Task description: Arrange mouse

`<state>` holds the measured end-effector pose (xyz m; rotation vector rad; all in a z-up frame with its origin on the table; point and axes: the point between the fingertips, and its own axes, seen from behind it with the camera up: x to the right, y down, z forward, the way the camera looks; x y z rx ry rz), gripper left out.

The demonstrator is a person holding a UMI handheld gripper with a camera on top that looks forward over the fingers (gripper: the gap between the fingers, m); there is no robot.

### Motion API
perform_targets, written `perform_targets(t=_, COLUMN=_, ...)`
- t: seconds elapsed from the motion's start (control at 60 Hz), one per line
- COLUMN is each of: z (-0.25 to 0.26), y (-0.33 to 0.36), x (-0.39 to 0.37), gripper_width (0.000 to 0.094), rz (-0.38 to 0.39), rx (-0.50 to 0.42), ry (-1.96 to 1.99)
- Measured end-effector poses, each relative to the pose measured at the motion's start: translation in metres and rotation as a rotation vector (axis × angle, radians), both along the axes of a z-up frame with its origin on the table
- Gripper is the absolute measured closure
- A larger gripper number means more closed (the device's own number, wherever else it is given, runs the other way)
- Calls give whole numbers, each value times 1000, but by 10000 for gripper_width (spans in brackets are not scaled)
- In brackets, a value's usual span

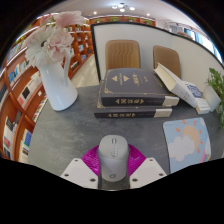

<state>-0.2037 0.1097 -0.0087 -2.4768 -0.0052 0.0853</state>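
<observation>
A light grey computer mouse (113, 156) sits between my two fingers, over the near edge of the grey table (70, 135). My gripper (113, 166) is shut on it, with the magenta pads (91, 158) pressing against both of its sides. Whether the mouse touches the table is hidden. A pale blue patterned mouse pad (188, 141) lies on the table ahead and to the right of the fingers.
A stack of dark books (135, 92) lies straight ahead beyond the mouse. A white vase with pink flowers (58, 85) stands to the left, and a white box (190, 93) leans to the right of the books. Two chairs (124, 52) stand behind the table, bookshelves (20, 80) along the left.
</observation>
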Motion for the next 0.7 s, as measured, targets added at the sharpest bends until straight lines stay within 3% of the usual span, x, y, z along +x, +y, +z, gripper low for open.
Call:
perform_targets(t=0.083, z=50, y=10, x=2, gripper_width=623, rz=27, rx=84, ry=26)
perform_targets(t=0.267, z=221, y=38, x=54, gripper_width=624, rz=87, rx=342, ry=-29)
perform_targets(t=0.417, z=318, y=48, x=135, gripper_width=624, rz=34, rx=498, ry=-57)
perform_targets(t=0.533, z=315, y=52, x=205, gripper_width=628, rz=-30, rx=506, ry=-54)
perform_targets(t=0.7, z=202, y=47, x=275, gripper_width=628, rz=-48, rx=295, ry=-122)
